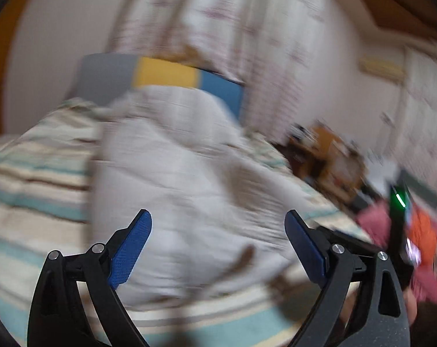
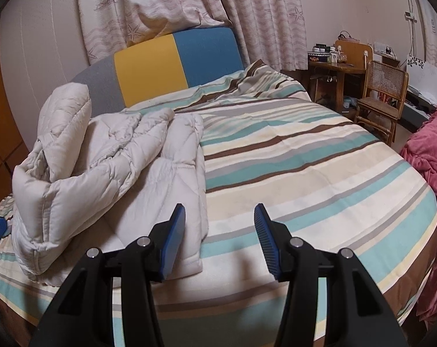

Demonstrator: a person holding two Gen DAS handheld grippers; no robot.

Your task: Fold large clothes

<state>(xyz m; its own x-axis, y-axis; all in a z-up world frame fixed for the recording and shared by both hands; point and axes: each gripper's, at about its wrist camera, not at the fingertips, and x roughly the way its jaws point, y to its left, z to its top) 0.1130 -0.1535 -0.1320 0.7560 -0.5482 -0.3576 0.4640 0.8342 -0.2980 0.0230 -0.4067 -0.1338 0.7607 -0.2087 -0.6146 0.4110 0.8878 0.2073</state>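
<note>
Left gripper (image 1: pixel 218 243) hangs wide and empty right over the jacket (image 2: pixel 111 156) by the bed's (image 2: pixel 305 173) left edge, right gripper (image 2: pixel 220 240) half-open, empty, beside it.

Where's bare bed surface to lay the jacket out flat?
Free: the striped bedspread right of the quilted beige jacket, running from the yellow and blue headboard to the near edge. Crowded: the left side under the jacket, and the far right by the pink blanket.

Place: a home bedroom.
Signs: striped bed (image 2: pixel 305 156), padded headboard (image 2: pixel 175 63), patterned curtains (image 2: pixel 247 5), cluttered wooden counter (image 2: pixel 338 68), cane chair (image 2: pixel 384 92).
</note>
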